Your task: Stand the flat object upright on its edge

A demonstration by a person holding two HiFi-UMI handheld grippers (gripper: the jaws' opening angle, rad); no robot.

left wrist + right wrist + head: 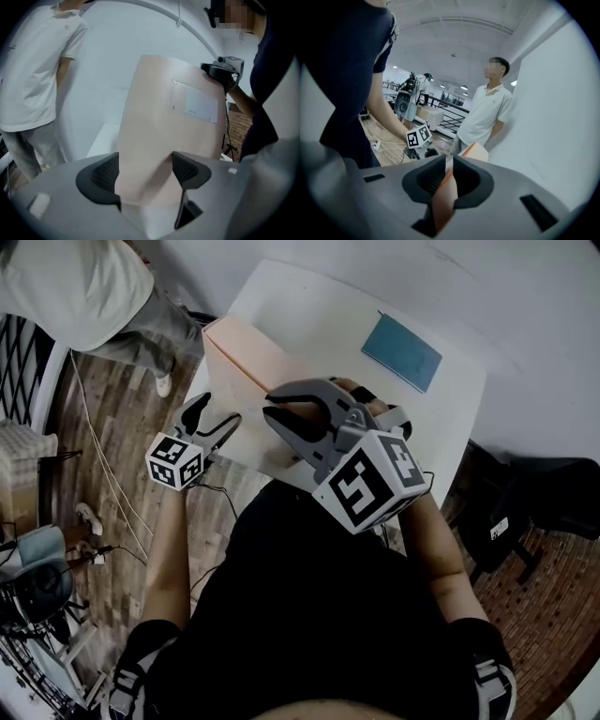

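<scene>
1. Board (246, 354), pink, stands on edge at the table's (319, 306) near left; only the head view shows a blue book (401, 352) far right.
2. Right gripper view: right gripper (446, 176) clenches the board's edge.
3. Left gripper view: left gripper (145, 171) gapes before its labelled face.

Wore a black short-sleeved shirt (309, 615). Bore grey plastic left gripper (214, 412) and right gripper (279, 407), black-and-white marker cubes (176, 461) behind black-padded fingers (190, 171).

teal notebook (401, 352) on white table (309, 306), bystander in white shirt (487, 115), wooden plank floor (112, 427)
</scene>
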